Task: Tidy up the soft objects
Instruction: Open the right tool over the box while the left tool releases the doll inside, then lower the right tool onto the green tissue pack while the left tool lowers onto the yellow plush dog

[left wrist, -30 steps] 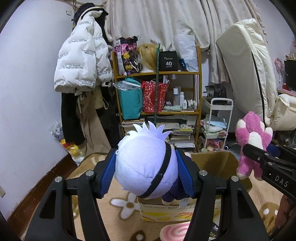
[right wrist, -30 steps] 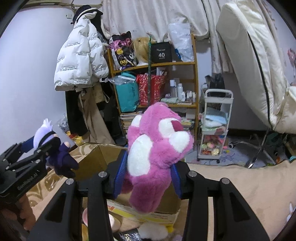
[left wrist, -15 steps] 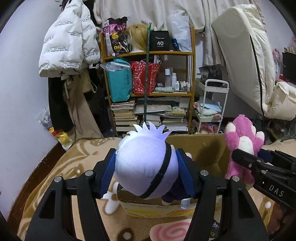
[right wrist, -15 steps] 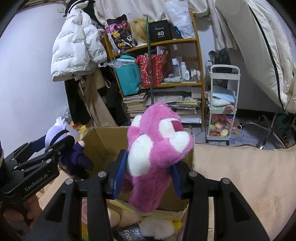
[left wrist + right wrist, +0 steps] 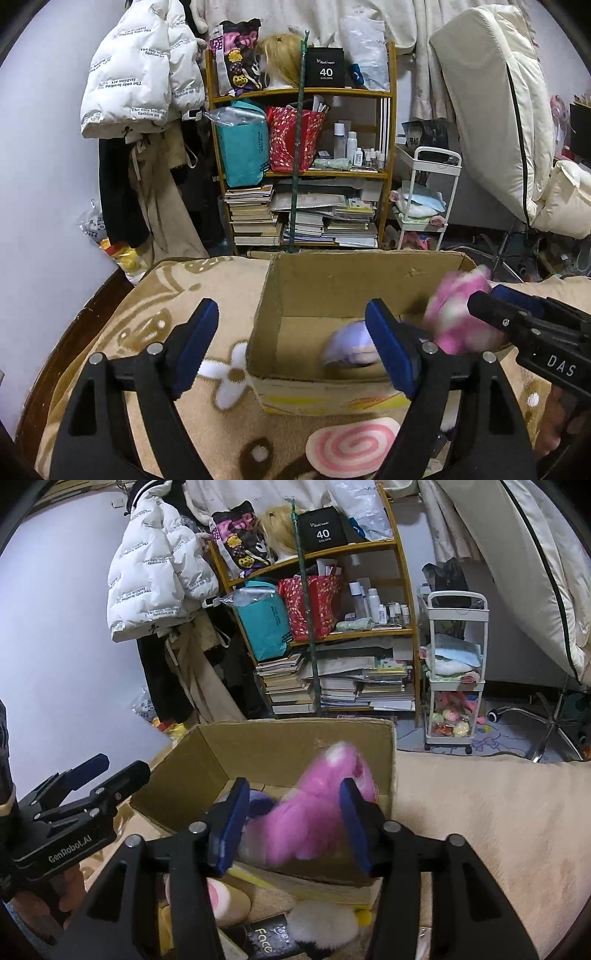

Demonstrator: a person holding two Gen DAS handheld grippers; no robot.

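Nearest, a pink spiral cushion (image 5: pixel 352 445) lies on the patterned beige blanket (image 5: pixel 147 332), just in front of an open cardboard box (image 5: pixel 325 391). The left gripper (image 5: pixel 291 347) hovers at the box's near left corner, its blue-padded fingers (image 5: pixel 194 345) wide apart and empty. A lavender plush doll (image 5: pixel 351 347) sits blurred inside the box. To the right, the right gripper (image 5: pixel 291 819) is spread too; the pink plush bear (image 5: pixel 314 812) between its fingers is motion-blurred, seemingly dropping into the box. Beyond stands a cluttered bookshelf (image 5: pixel 299 166). The step looks like release; next probably calls for lifting both grippers away and finding another soft item.
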